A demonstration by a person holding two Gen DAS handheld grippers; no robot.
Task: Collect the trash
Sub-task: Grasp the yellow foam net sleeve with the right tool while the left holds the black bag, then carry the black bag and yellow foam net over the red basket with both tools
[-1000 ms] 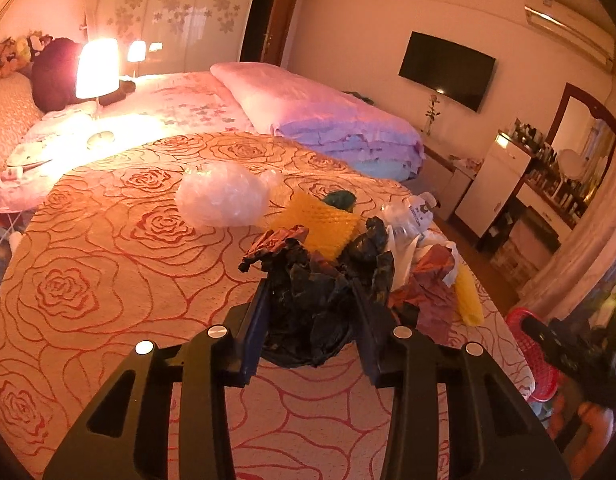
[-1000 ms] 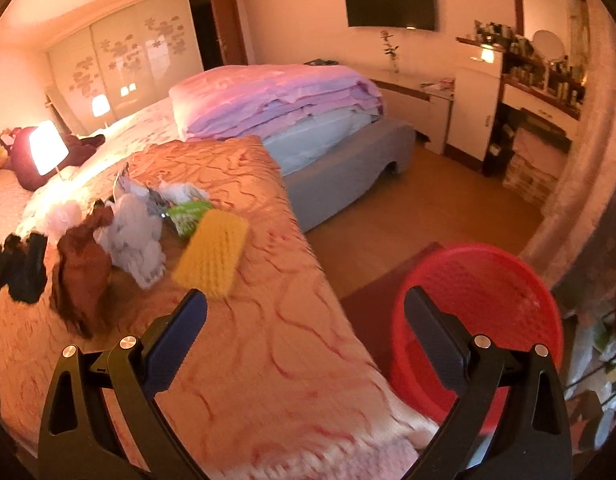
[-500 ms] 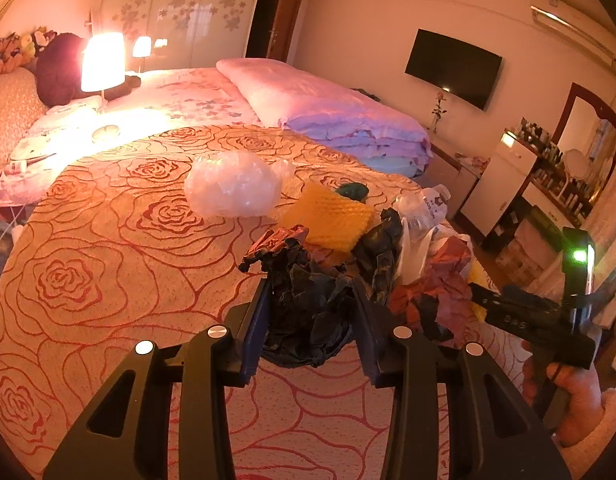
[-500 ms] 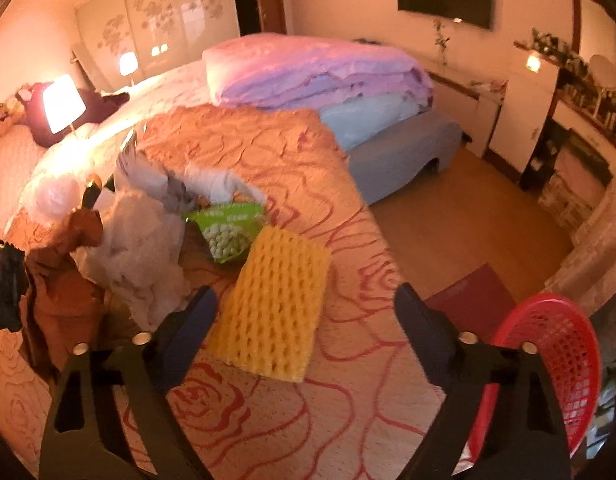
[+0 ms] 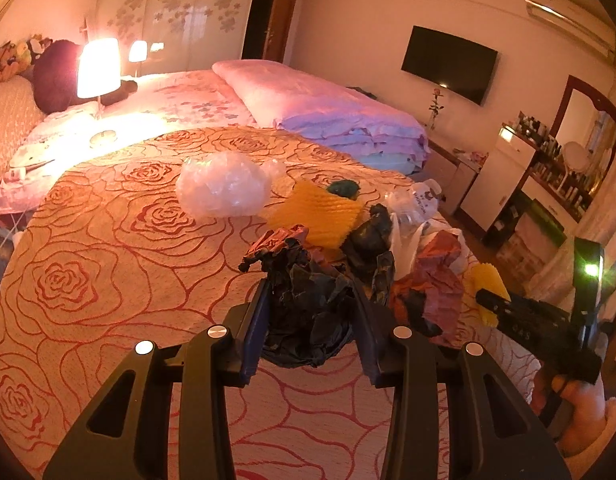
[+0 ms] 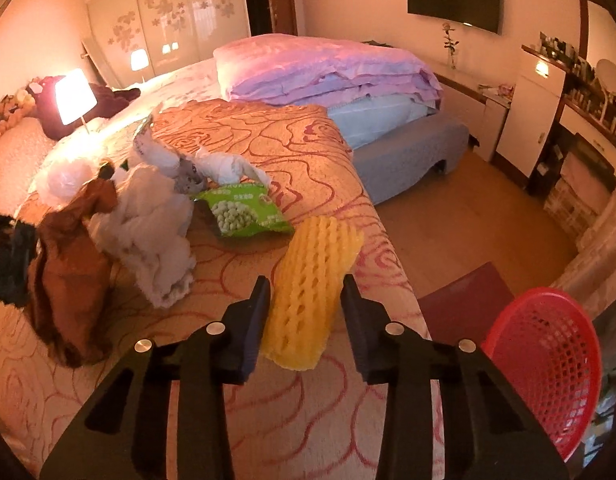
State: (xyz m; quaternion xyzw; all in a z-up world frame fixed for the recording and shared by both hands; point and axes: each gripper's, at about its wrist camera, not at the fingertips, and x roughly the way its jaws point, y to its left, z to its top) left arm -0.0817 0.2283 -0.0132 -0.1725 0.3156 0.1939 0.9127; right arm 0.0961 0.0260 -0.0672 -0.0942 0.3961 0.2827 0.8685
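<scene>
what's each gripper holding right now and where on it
The left gripper is shut on the crumpled black bag around its bunched middle. The right gripper has just closed on the yellow foam net, across its near half.

A red rose-outline pattern on orange is carried by the bedspread (image 6: 308,148). A yellow honeycomb texture is shown by the foam net (image 6: 308,292). At 11 o'clock of it, green is shown by the snack packet (image 6: 244,216); at 4 o'clock, red mesh by the basket (image 6: 547,364).

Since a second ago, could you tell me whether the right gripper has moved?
Yes. The right gripper swung from the red basket leftward over the bed, jaws closing around the yellow foam net.
</scene>
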